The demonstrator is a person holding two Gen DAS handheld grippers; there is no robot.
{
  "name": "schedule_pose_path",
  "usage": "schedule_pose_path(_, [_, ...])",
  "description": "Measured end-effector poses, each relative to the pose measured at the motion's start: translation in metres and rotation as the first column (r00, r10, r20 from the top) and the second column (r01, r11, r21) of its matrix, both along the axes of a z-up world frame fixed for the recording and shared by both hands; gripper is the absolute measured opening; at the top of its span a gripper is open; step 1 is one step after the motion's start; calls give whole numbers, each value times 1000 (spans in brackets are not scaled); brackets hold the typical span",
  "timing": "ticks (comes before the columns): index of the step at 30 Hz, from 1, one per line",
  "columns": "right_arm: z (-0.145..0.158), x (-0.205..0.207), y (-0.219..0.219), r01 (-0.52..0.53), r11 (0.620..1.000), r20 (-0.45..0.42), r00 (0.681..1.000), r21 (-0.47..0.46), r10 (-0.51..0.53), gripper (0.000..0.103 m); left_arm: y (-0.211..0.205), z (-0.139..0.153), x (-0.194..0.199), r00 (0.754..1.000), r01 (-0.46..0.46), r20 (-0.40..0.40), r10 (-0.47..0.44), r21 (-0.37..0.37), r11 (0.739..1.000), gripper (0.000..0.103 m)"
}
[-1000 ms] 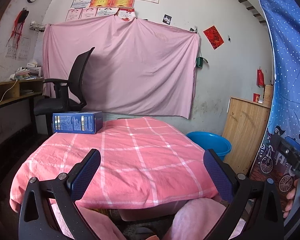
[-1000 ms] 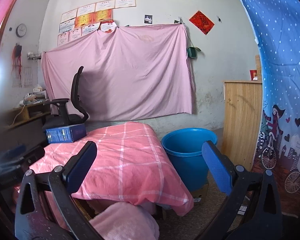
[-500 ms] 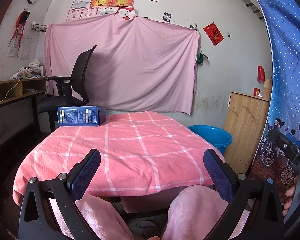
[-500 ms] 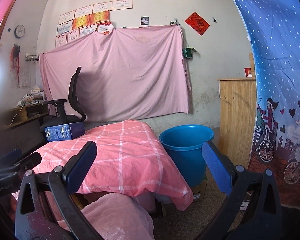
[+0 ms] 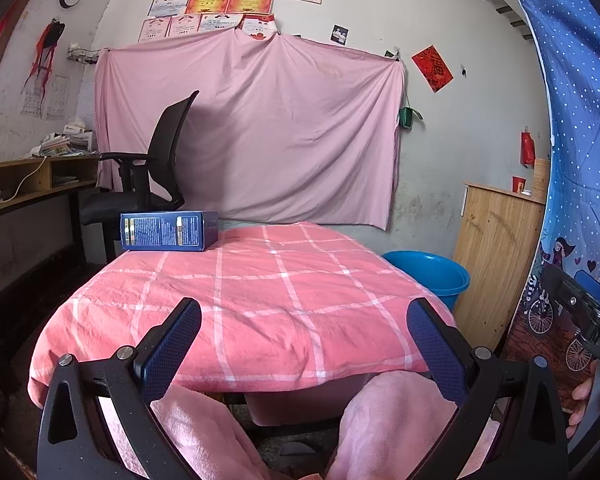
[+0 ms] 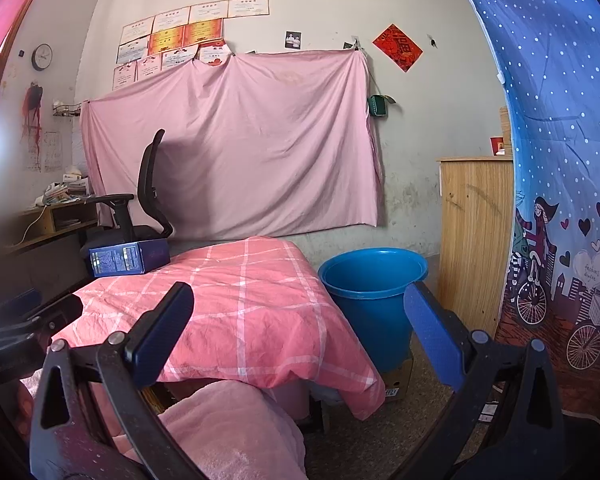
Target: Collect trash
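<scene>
Left gripper [image 5: 303, 334] low in frame, fingers spread wide, nothing between them. Right gripper [image 6: 298, 320] likewise wide open, empty. Blue box [image 5: 169, 231] lying flat at left-centre, on far left corner of pink checked table [image 5: 284, 292]. Blue bucket [image 6: 374, 304] right of centre, beside table.

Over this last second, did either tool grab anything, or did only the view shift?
Only the view shifted. In the left wrist view the blue box and the pink checked table cover slid lower and nearer, as if the left tool tilted up or closed in. Nothing was gripped or released. Both tools, including the right tool, stayed open and empty; box and blue bucket kept their places.
</scene>
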State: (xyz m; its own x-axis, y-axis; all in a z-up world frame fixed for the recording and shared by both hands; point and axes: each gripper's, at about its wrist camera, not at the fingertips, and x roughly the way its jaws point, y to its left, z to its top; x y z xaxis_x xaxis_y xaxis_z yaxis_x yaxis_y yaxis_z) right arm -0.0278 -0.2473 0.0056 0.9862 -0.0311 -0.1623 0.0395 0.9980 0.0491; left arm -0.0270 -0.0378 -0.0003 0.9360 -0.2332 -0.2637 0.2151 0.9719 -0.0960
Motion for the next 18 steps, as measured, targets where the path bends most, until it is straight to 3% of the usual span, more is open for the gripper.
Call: schedule_pose_path(18, [-2,7,8,-23,999,-26,999,-31,23,103,7,-1,3,1000,-13,-7,12,-14,1000,101])
